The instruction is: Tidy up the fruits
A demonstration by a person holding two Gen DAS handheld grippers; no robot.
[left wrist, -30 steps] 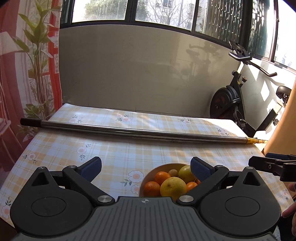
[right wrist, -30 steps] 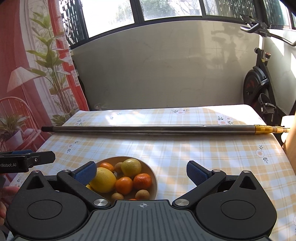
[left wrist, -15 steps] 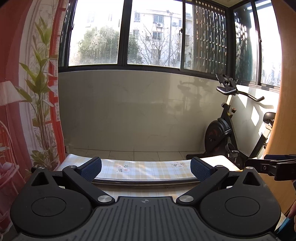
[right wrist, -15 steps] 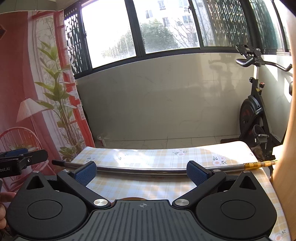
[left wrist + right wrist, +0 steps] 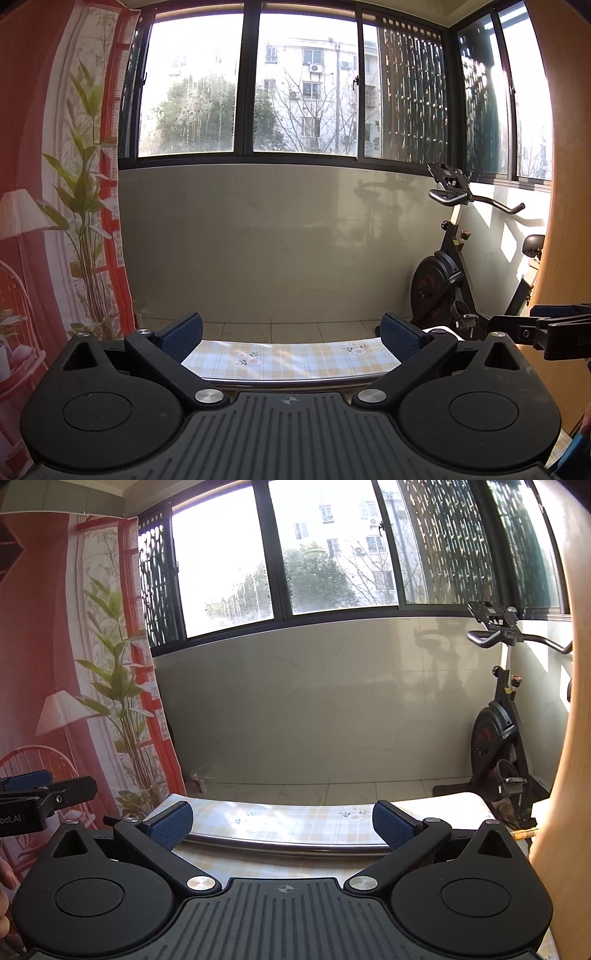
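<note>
Holding both the left tongs (image 5: 291, 334) and right tongs (image 5: 282, 823) wide open and empty, we face the table (image 5: 288, 360) with its metal pole (image 5: 295, 845).

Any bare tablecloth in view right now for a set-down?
Only the far strip of tablecloth shows, between the metal pole and the table's far edge, and it is bare. The near table is hidden behind both open grippers, left and right, so that part is unknown.
</note>
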